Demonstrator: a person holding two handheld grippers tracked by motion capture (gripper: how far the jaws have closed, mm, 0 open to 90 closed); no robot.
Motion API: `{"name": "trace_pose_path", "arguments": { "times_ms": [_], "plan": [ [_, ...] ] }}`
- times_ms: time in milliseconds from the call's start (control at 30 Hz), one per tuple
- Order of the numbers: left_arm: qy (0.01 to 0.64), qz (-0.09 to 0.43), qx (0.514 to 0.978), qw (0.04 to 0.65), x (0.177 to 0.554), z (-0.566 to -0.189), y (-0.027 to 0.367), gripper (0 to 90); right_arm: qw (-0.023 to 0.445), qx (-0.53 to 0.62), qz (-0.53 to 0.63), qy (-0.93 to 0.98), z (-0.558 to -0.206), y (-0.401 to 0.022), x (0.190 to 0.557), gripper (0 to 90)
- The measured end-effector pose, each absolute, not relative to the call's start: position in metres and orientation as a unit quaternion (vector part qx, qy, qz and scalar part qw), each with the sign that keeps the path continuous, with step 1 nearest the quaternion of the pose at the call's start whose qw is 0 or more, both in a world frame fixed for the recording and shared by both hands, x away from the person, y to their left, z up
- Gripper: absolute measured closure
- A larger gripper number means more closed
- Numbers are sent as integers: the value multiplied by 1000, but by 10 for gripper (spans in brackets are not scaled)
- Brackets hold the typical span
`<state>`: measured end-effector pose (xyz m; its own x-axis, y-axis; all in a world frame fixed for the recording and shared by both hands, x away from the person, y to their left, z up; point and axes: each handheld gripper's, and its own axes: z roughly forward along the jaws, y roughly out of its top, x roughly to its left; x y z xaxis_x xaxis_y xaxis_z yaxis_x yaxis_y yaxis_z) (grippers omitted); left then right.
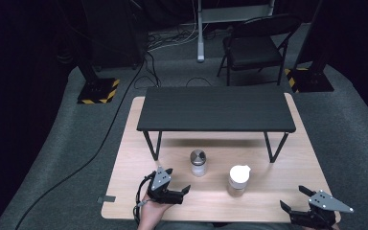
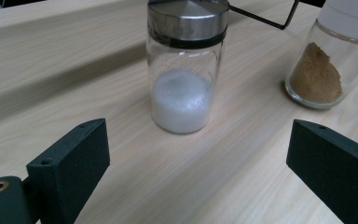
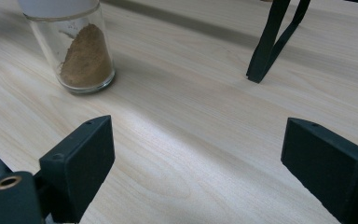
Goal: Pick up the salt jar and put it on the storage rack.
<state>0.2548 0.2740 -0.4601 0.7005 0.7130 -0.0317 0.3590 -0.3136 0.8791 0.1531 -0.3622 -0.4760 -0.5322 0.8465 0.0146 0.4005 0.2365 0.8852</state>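
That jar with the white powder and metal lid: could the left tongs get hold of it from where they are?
Probably yes. The left tongs stand open facing the white-powder jar, with bare table between them.

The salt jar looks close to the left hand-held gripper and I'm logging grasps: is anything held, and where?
Nothing is held. The left hand-held gripper is open short of the salt jar; the right hand-held gripper is open too.

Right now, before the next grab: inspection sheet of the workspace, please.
Surface: light wood table, no spills seen.
Job's things: steel-capped shaker with white grains, white-capped jar with brown powder; both upright, apart.
Clutter: black rack at the far end.
Grippers: left gripper open, facing the shaker; right gripper open, nothing between jaws.
Cables: black cable across the floor.
Surroundings: grey carpet, folding chair, striped stand bases.
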Motion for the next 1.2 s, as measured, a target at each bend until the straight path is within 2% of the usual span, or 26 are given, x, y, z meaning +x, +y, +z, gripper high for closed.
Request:
{"name": "trace_pose_path", "arguments": {
  "times_ms": [533, 933, 1067, 1167, 1200],
  "plan": [
    [359, 197, 786, 464, 292, -466, 225, 61, 241, 415, 458, 748, -476, -363, 154, 84],
    [373, 210, 775, 465, 302, -473, 209, 99, 239, 413, 459, 750, -477, -362, 155, 85],
    [377, 205, 772, 469, 306, -475, 206, 147, 239, 412, 460, 750, -477, -362, 155, 85],
    [377, 207, 767, 477, 305, -476, 205, 282, 239, 413, 459, 749, -476, -362, 155, 86],
    [378, 207, 767, 475, 305, -475, 203, 295, 239, 413, 459, 749, -476, -362, 155, 85]
  ]
}}
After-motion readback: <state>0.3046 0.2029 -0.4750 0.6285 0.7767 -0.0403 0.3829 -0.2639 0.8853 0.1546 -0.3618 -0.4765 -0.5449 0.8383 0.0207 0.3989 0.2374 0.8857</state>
